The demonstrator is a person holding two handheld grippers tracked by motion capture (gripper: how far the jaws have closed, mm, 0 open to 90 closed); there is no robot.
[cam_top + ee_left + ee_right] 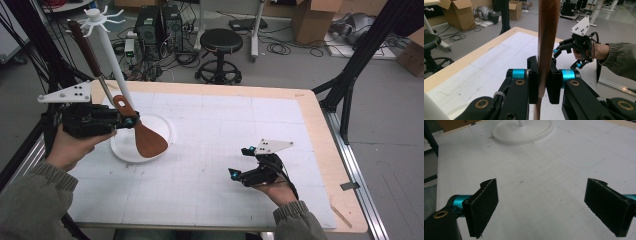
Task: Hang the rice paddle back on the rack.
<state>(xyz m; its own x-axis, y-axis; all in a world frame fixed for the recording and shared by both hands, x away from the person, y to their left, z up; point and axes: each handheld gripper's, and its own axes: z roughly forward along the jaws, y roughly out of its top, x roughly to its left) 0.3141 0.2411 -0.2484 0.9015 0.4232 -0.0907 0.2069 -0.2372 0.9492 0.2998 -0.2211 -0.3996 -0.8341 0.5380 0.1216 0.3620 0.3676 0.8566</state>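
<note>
Left gripper (120, 121) fingers clamp the spatula (145, 137) near the counter's left edge; right gripper (240, 165) fingers stand apart.

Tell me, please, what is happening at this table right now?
A person works with a tool in each hand. The left tool is shut on the handle of a wooden spatula, held above the round base of a white rack with hooks on top. The right tool rests open over the white table, holding nothing.

My left gripper (125, 121) holds the spatula (142, 135) over the stand's base (125, 150), at the table's (210, 165) left; my right gripper (241, 162) hovers far right.
</note>
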